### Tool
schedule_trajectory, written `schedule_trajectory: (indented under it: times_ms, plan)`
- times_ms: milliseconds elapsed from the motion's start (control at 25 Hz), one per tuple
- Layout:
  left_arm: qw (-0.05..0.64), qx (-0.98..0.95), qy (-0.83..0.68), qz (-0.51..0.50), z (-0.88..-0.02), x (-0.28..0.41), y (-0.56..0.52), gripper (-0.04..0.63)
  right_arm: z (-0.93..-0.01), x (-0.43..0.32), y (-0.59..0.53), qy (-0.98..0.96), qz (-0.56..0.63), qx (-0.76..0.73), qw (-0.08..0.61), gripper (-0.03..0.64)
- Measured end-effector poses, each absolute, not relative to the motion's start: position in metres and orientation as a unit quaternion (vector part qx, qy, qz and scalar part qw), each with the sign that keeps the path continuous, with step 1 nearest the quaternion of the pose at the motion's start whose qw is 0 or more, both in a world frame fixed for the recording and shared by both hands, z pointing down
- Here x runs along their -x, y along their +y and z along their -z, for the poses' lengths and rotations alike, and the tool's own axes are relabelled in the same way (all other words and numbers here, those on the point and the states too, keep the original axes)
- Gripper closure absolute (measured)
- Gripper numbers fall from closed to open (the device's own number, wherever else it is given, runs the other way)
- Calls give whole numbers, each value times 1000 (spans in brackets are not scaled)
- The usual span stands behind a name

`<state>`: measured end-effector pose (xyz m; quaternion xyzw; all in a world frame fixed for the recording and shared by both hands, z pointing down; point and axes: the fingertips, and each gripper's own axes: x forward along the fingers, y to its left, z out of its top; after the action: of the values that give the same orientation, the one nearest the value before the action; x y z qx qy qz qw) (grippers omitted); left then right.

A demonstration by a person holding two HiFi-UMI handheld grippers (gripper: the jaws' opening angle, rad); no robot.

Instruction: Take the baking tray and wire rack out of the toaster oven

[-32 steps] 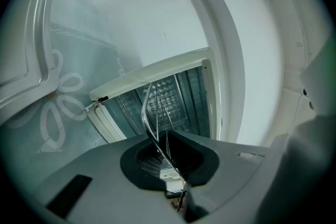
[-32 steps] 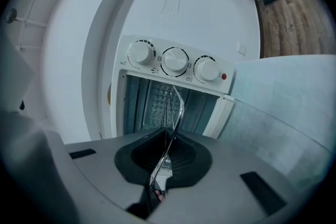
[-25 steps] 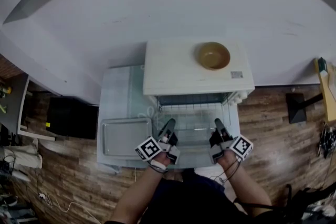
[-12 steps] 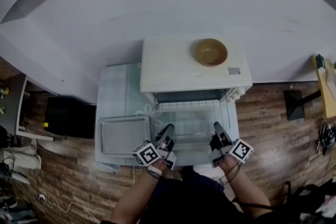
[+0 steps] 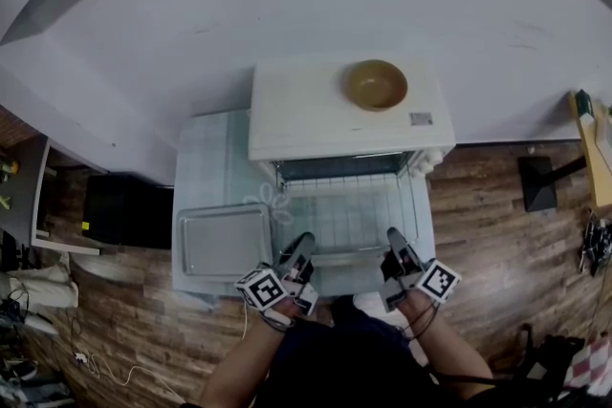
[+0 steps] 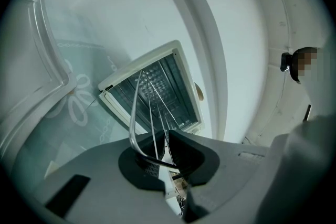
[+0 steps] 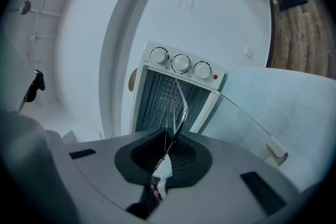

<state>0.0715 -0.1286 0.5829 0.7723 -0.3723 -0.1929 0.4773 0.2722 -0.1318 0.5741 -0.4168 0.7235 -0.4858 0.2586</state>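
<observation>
L gripper (image 5: 298, 245) & R gripper (image 5: 393, 240) each clamp front edge of wire rack (image 5: 349, 221); rack partly out of toaster oven (image 5: 316, 115), baking tray (image 5: 222, 242) already outside, at left. Pull level, both sides evenly.

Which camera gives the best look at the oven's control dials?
The right gripper view: the three dials face it in a row on the oven. The head view looks down from above, so they are only small bumps at its front right corner. The left gripper view shows none.
</observation>
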Motion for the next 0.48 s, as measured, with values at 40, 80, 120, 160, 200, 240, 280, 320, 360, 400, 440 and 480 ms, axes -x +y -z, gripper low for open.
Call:
schedule_trajectory:
  times_ms: [40,80,120,160,200,240,280,320,360,400,440,480]
  plan:
    - [479,-771,-374,190,-584,-71,-125,577,-574,-273,-129,724,486,417,257,606]
    - [482,-769,-375,189,-584,-70,-122,577,-574,-273,-125,723,488,417,256,606]
    - [484,-769,-374,188,-584,-70,-118,577,-575,-273,-122,721,490,418,256,606]
    - [484,-769,-373,185,-585,-70,-114,577,-575,-274,-117,719,492,419,257,606]
    - [484,-771,-372,181,-586,-70,-110,577,-575,-273,-113,718,493,418,258,606]
    - [484,-773,-370,177,-586,-70,-107,577,-575,-273,-109,717,494,418,257,605]
    - [485,-774,-368,173,-587,-70,-103,577,-576,-273,-105,717,495,419,257,604]
    - [486,-775,-366,168,-588,-69,-99,577,-577,-273,-101,716,495,419,256,604]
    - [488,-776,-364,165,-589,-69,-96,577,-578,-272,-97,715,496,420,257,604]
    - [490,-776,-362,164,-590,-67,-93,577,-579,-270,-93,715,497,420,258,604]
    - [490,-776,-362,163,-591,-65,-91,577,-579,-267,-91,715,496,419,259,604]
    - [491,-776,-361,164,-591,-62,-88,577,-578,-264,-89,716,496,418,259,604]
